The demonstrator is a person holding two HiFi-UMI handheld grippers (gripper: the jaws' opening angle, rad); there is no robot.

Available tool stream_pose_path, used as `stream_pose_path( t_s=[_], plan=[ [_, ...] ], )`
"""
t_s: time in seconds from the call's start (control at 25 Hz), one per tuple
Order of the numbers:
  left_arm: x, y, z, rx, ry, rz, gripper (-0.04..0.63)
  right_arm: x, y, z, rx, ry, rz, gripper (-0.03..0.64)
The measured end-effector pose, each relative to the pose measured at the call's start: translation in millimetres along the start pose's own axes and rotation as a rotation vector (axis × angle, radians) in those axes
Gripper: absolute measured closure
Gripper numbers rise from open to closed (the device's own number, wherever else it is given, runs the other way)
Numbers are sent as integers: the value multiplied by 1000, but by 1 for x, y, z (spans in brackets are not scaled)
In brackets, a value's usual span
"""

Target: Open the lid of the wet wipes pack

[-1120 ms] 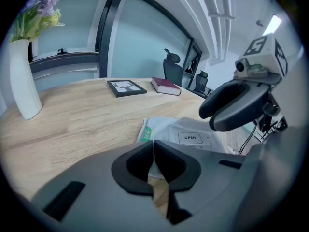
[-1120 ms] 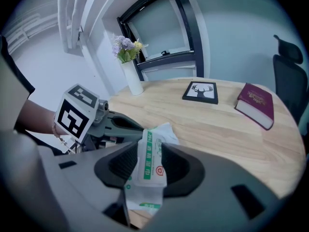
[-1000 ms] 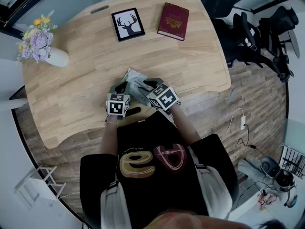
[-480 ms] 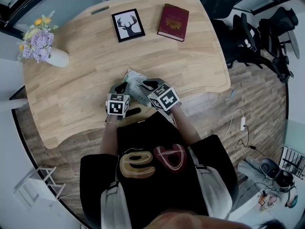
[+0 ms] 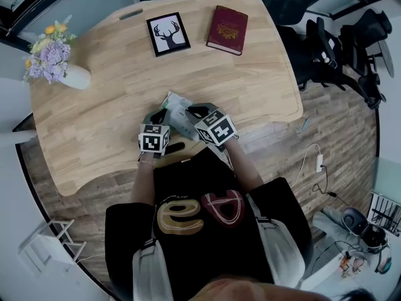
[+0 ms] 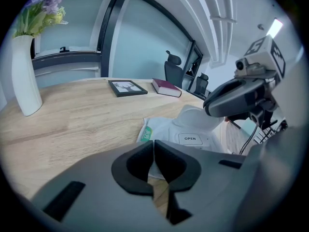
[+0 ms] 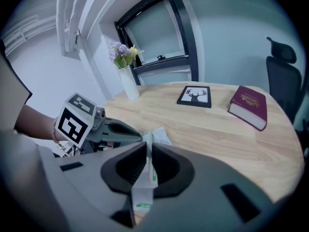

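The white wet wipes pack [image 5: 177,110] lies flat near the table's front edge, its "OPEN" lid tab [image 6: 189,138] facing up. My left gripper [image 5: 156,115] is shut on the pack's near white edge [image 6: 153,167], which shows between its pads. My right gripper [image 5: 192,111] comes in from the right. Its jaws are closing on a thin white flap of the pack with green print [image 7: 146,170], and the pads press it. In the left gripper view the right gripper [image 6: 210,111] hovers just over the raised white lid area [image 6: 195,119].
On the wooden table [image 5: 113,111] stand a white vase of flowers [image 5: 59,66] at far left, a framed deer picture [image 5: 168,32] and a red book [image 5: 227,28] at the back. Office chairs [image 5: 332,42] stand beyond the right edge. A cable [image 5: 316,162] lies on the floor.
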State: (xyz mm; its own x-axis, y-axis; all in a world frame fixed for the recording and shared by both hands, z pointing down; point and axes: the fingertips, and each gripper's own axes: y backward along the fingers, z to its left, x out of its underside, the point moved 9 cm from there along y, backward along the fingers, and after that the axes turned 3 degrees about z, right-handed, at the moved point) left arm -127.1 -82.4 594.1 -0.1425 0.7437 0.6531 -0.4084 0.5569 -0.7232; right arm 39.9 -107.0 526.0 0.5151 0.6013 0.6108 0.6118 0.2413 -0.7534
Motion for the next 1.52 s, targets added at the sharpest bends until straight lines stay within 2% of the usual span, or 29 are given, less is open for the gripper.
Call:
stream_pose_path(
  t_s=[0.92, 1.52],
  plan=[
    [3, 0, 3, 9, 61, -37, 571, 2, -1, -27, 16, -101, -30, 586],
    [2, 0, 2, 8, 55, -31, 571, 6, -4, -46, 21, -166, -44, 586]
  ],
)
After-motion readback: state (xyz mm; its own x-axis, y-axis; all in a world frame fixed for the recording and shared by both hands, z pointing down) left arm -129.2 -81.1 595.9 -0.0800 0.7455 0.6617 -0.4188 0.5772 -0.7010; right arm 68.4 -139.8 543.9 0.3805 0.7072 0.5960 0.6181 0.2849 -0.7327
